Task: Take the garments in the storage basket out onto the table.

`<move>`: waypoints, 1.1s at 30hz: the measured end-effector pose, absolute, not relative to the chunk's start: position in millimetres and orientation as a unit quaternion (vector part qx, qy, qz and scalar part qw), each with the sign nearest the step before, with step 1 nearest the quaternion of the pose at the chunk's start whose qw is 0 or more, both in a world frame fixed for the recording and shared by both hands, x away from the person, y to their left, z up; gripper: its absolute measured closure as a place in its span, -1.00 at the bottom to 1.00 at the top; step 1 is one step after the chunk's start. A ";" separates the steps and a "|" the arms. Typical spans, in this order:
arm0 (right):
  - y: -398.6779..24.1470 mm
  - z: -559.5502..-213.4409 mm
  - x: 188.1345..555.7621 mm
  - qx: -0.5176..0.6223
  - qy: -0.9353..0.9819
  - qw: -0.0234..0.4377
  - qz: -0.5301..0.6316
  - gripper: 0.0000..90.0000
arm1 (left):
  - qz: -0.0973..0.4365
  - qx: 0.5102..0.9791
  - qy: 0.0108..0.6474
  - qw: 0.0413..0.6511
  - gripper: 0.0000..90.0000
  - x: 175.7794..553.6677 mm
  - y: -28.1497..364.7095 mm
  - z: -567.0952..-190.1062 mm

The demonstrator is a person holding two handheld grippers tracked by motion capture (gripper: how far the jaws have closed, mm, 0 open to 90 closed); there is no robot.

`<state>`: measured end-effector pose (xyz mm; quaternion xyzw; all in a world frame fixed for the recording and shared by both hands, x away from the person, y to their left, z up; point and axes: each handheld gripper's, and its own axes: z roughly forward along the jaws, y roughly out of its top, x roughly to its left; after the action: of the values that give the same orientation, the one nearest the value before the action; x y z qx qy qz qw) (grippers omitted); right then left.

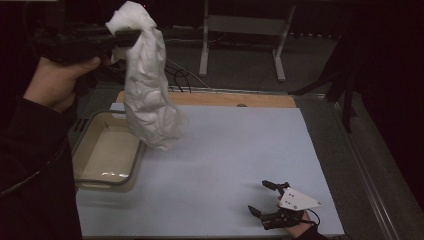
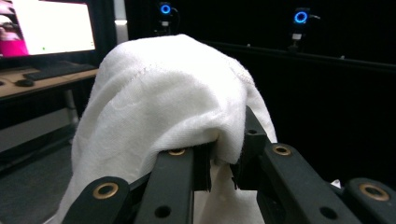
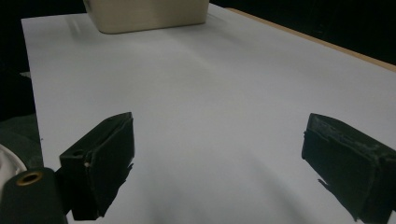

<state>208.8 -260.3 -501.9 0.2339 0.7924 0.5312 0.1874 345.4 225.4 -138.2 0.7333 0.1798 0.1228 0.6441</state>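
A white cloth (image 1: 147,85) hangs in the air above the table's left side, its lower end over the right rim of a beige basin (image 1: 87,136). My left gripper (image 1: 131,37) is held high at the upper left and is shut on the cloth's top end. In the left gripper view the cloth (image 2: 163,107) drapes over both black jaws, pinched at the left gripper (image 2: 223,161). My right gripper (image 1: 264,197) rests low at the table's front right, open with nothing between its jaws. The right gripper view shows the right gripper (image 3: 217,163) spread wide over the bare mat.
A pale blue mat (image 1: 235,155) covers the wooden table (image 1: 210,99). The basin (image 3: 144,14) stands at the mat's left edge. A metal stand (image 1: 240,35) is on the floor behind the table. A monitor (image 2: 46,28) and keyboard sit on a desk beyond.
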 end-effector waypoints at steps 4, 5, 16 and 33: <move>-261.0 -502.1 209.0 0.232 0.792 0.186 0.534 -0.79 | 0.115 0.734 0.180 0.644 0.79 350.0 207.3 -144.8; -260.9 -501.9 208.9 0.231 0.792 0.188 0.533 -0.79 | 0.116 0.736 0.178 0.643 0.79 350.7 202.5 -146.6; -261.8 -500.5 208.4 0.237 0.784 0.197 0.538 -0.79 | 0.114 0.737 0.167 0.645 0.79 356.7 160.6 -167.9; -264.9 -499.6 208.8 0.245 0.780 0.207 0.538 -0.79 | 0.127 0.732 0.167 0.649 0.78 363.5 115.6 -195.3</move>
<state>208.8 -264.9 -499.6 0.2447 0.7797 0.5381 0.2067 363.5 115.6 -195.3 0.7315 0.1670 0.1272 0.6487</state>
